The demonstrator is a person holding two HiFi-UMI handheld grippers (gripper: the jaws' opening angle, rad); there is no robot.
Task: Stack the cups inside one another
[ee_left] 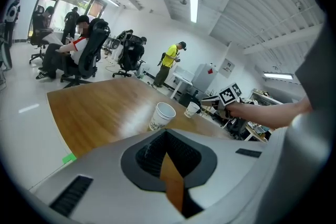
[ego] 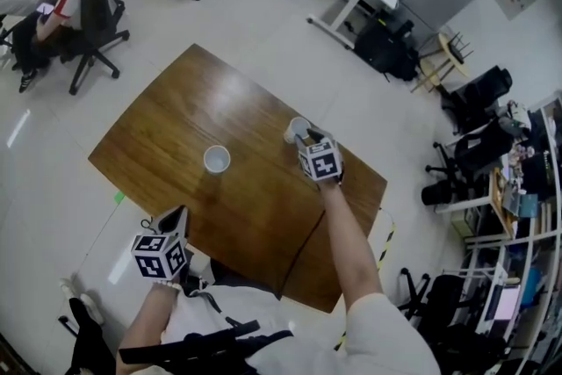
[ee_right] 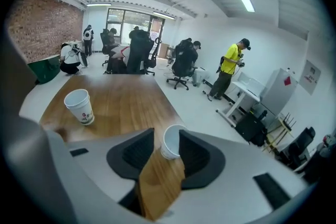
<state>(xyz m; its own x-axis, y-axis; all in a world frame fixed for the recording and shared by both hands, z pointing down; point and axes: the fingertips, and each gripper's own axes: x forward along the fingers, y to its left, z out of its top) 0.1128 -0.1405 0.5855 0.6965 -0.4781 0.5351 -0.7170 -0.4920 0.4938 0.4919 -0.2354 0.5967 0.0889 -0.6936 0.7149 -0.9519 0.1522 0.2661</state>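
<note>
Right gripper (ego: 309, 136): my jaws stand wide, one on each side of the far cup, and I can't see them squeezing it.
Far cup (ee_right: 170, 142): white paper, on the table toward its far side. It sits between my right jaws, close to one pad, with a gap at the other.
Near cup (ego: 217, 159): upright with its mouth up, at mid-table, well apart from the far cup and from both my grippers.
Left gripper (ego: 178, 215): my tips are together with nothing in them, at the table's near edge, pointing toward the near cup.
Table (ego: 167, 127): brown wood.
</note>
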